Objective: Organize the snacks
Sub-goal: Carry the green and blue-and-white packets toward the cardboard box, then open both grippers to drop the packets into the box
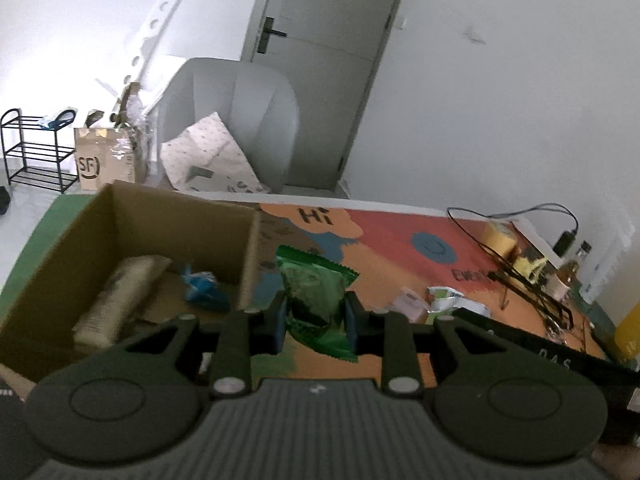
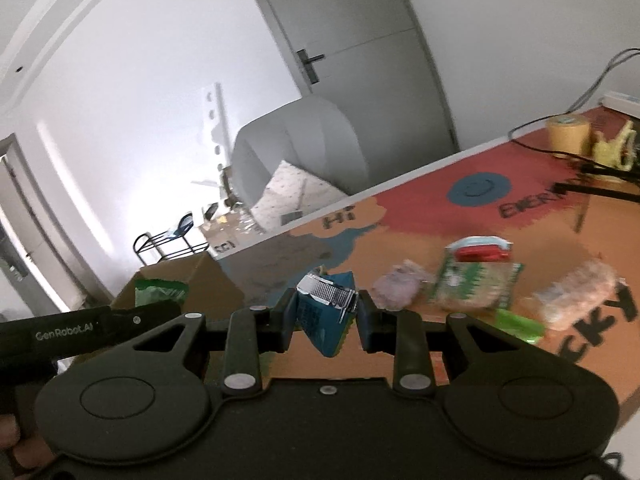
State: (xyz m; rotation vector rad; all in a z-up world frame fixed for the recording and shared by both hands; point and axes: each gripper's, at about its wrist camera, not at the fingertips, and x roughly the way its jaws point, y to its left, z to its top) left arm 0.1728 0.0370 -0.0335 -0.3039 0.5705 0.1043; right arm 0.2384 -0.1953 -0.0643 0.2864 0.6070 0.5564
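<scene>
Green snack packet (image 1: 316, 300) clamped between left fingers (image 1: 279, 322), blue packet (image 2: 326, 316) between right fingers (image 2: 366, 326)

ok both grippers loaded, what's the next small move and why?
Probably carry the left gripper leftward over the box and drop there. It is shut on the green packet, which hangs beside the box's right wall, not above the opening. The right gripper, shut on the blue packet, can follow.
</scene>
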